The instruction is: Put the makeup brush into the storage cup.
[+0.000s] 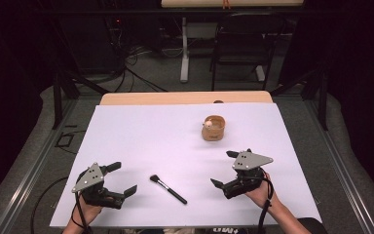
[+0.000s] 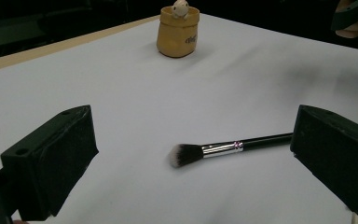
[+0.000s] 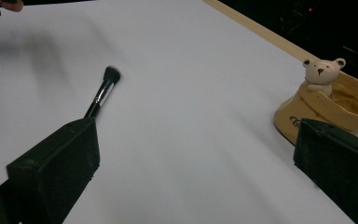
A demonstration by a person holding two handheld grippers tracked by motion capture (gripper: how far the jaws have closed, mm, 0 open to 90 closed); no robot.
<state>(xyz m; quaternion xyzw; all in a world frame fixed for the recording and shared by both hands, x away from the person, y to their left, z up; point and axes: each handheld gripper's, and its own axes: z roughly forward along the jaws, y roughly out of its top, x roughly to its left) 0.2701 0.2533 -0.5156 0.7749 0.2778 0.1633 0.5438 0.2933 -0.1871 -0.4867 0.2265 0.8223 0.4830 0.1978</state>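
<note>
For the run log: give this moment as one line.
left gripper: open, empty | right gripper: open, empty | brush: flat on table, between them | pot: upright, far

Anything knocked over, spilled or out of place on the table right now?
Nothing stands out. The makeup brush lies flat on the white sheet between the open grippers, and the bear pot stands upright farther back with nothing spilled around it.

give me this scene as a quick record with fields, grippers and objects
surface: white sheet on a wooden table
left gripper: open, holds nothing, near the front left
right gripper: open, holds nothing, near the front right
makeup brush: lies flat between the grippers, bristles toward the far left
tan pot: upright, farther back, bear figure on its rim
contact: none
</note>
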